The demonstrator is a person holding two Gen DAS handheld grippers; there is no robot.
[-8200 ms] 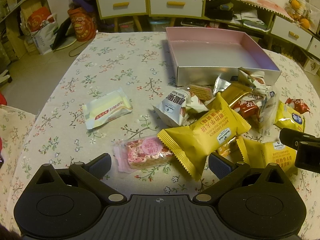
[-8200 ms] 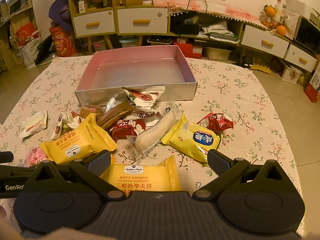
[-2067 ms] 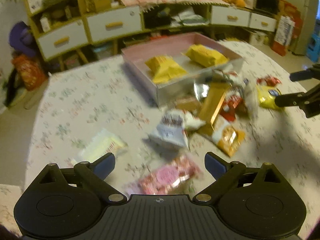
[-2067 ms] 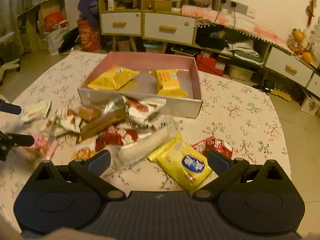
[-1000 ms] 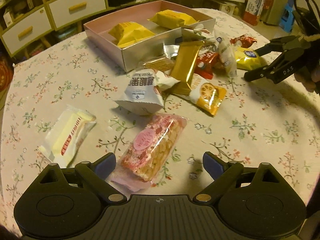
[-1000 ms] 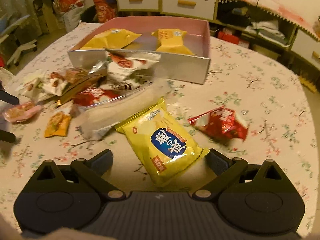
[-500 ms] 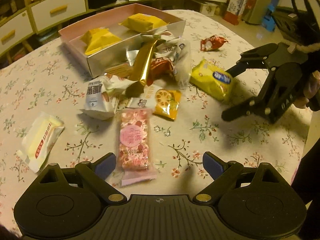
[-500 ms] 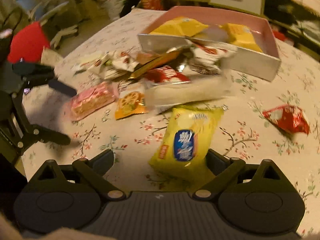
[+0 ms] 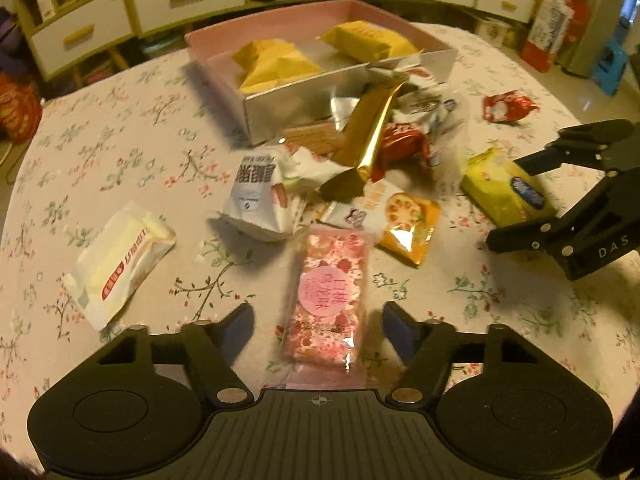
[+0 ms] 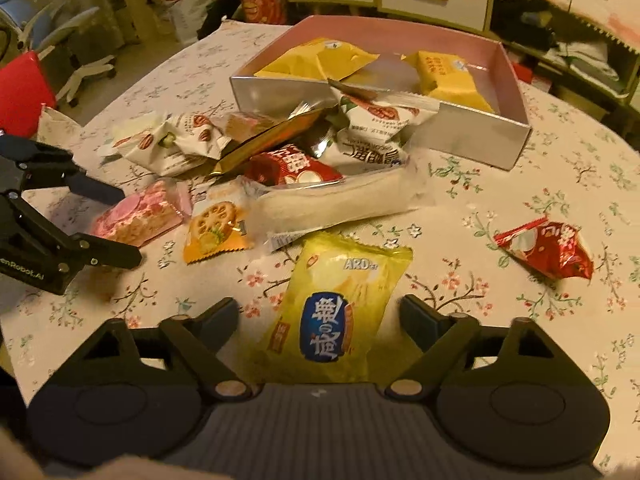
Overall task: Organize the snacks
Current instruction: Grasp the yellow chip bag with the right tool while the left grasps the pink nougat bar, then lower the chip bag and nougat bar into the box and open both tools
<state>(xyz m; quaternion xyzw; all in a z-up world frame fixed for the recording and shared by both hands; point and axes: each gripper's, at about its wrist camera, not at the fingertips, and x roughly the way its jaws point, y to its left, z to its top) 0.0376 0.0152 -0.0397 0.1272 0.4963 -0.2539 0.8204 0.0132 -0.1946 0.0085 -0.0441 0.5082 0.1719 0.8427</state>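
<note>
Two yellow packets (image 10: 448, 74) already lie in the pink box (image 10: 516, 80) beyond my tools; by my count most snacks are still on the counter (image 9: 120, 152) — the heap just before the box, plus strays. My left tool (image 9: 318, 318) hangs low, fingers apart, straddling the pink nougat bar (image 9: 330, 292). My right tool (image 10: 320, 312) does likewise, spread open around the yellow cracker bag (image 10: 340, 304) — neither gripped yet.

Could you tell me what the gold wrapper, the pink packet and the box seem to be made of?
Gold wrapper: probably metallised foil film; mirror-like glints.
Pink packet: clear plastic film; the snack shows through.
Box: likely card; stiff straight walls, silvery outside, pink inside.
</note>
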